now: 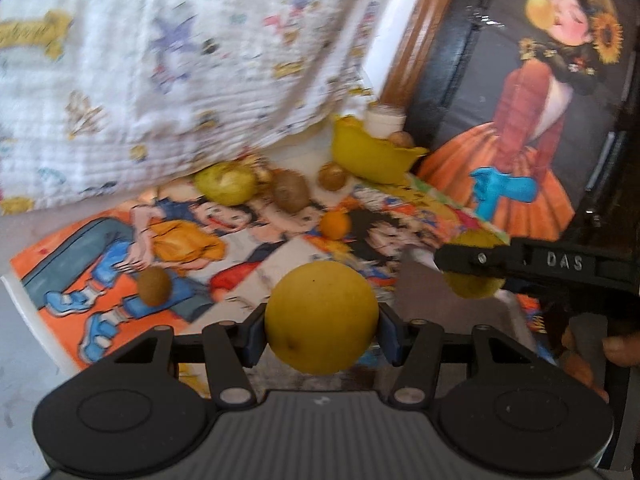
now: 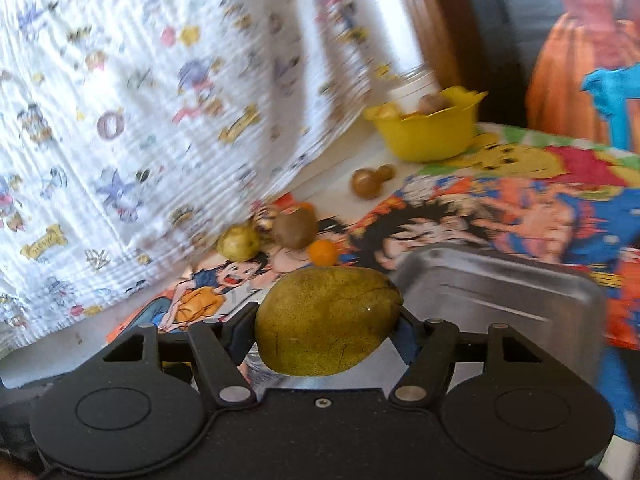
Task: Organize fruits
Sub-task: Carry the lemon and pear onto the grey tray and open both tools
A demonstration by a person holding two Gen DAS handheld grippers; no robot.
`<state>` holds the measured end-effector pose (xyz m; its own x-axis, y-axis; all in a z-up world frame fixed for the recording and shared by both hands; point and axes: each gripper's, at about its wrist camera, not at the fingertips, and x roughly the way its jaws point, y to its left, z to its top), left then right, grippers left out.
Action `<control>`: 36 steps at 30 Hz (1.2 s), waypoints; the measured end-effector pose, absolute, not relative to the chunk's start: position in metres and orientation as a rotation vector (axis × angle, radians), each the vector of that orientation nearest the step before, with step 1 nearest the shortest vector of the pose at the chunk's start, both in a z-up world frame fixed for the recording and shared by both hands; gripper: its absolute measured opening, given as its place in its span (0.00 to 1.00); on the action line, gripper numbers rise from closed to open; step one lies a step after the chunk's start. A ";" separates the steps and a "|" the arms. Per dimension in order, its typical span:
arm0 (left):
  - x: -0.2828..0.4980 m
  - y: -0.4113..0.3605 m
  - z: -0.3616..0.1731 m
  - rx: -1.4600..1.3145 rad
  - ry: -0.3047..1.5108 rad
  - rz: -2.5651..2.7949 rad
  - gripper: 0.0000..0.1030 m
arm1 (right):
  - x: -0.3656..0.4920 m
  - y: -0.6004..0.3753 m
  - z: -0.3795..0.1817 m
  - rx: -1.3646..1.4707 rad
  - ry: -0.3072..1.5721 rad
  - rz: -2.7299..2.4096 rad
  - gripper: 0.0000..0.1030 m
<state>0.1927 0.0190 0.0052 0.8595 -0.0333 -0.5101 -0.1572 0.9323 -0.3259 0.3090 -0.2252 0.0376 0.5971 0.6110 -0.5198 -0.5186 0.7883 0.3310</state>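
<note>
The left gripper (image 1: 321, 338) grasps a yellow round fruit (image 1: 321, 316), the right gripper (image 2: 326, 334) a greenish pear (image 2: 328, 320) (both aloft). Risk: smooth skins slipping from the pads.

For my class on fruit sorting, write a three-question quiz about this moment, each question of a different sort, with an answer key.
1. True or false: the left gripper is empty.
2. Multiple choice: what does the right gripper grip? A) a small orange fruit B) an oblong yellow-green fruit C) a brown kiwi
3. Short answer: which container at the back of the table already holds fruit?

Key
1. False: it is shut on a round yellow fruit.
2. B
3. The yellow bowl; the metal tray beside the right gripper shows no fruit in its visible part.
</note>
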 end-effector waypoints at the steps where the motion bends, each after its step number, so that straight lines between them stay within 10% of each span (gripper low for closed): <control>1: 0.192 0.014 0.009 -0.362 0.531 0.052 0.58 | 0.306 -0.234 0.040 0.152 0.655 0.644 0.67; 36: 0.328 -0.080 0.010 -0.201 0.616 -0.204 0.58 | 0.367 -0.317 -0.011 -0.014 0.586 0.536 0.67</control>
<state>0.3279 -0.0798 0.0096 0.7973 -0.2479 -0.5504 0.1288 0.9607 -0.2461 0.3671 -0.3173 -0.0106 0.7008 0.4778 -0.5297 -0.4854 0.8635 0.1367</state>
